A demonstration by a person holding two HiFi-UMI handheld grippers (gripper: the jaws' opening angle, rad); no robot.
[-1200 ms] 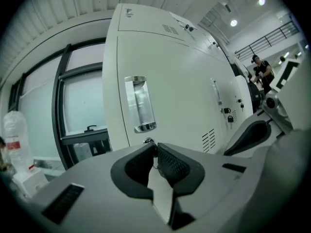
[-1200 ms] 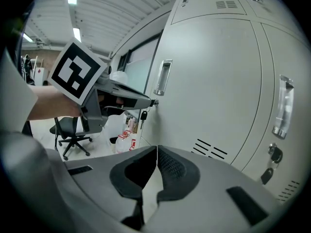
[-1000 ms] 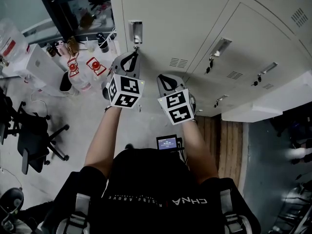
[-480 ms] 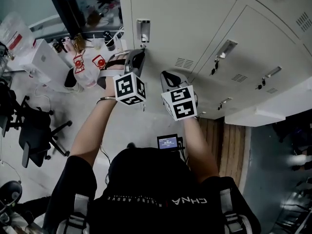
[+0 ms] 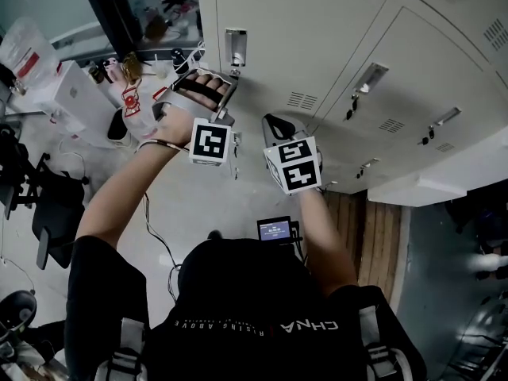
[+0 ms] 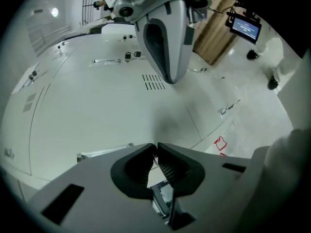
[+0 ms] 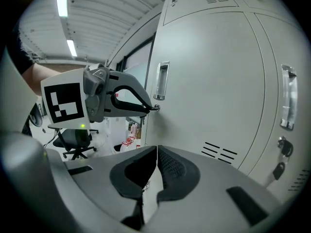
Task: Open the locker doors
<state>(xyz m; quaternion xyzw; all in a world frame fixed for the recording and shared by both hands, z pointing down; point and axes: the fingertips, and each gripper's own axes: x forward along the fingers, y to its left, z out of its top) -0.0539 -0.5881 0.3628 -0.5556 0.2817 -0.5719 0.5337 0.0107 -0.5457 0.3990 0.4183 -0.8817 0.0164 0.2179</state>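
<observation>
Key (image 7: 155, 107) pinched in left gripper (image 6: 155, 148) jaws, beside door (image 7: 209, 81) edge.

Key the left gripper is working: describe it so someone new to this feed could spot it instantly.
Find the bank of pale grey lockers and take its leftmost door. Just below that door's recessed metal handle sits the key, pinched in the left gripper; the neighbouring keys hang free.

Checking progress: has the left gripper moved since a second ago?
Yes: left gripper, shut on the key, has rolled over, tip staying below the door handle.
</observation>
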